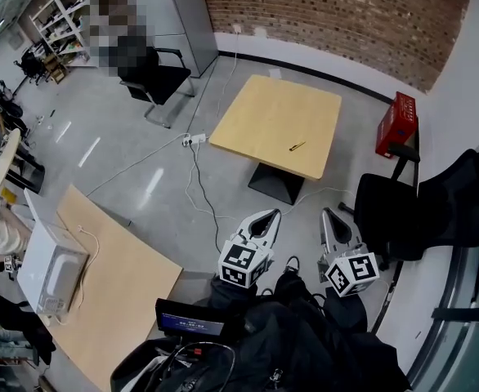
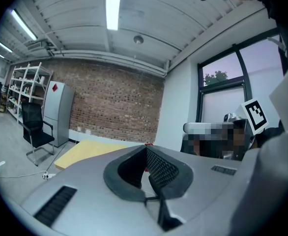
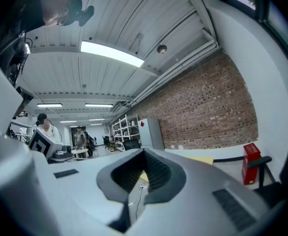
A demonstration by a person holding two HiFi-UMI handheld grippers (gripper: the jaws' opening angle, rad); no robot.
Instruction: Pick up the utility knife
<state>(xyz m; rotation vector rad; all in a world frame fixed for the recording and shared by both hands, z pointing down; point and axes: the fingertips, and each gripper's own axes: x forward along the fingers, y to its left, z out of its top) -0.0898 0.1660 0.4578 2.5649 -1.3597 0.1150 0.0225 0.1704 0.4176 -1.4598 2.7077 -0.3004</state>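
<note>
Across the floor, the counter (image 1: 256, 113) holds the untouched utility knife (image 1: 297, 146); your left gripper (image 1: 274, 214) and right gripper (image 1: 328, 213) are closed, empty.

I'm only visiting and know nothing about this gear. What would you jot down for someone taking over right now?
Left gripper: shut, empty, held near the body.
Right gripper: shut, empty, beside it.
Utility knife: lying on the square wooden table ahead, well away from both grippers.
Done: nothing yet.
Left: walk up, open a gripper, close it on the knife, lift.
</note>
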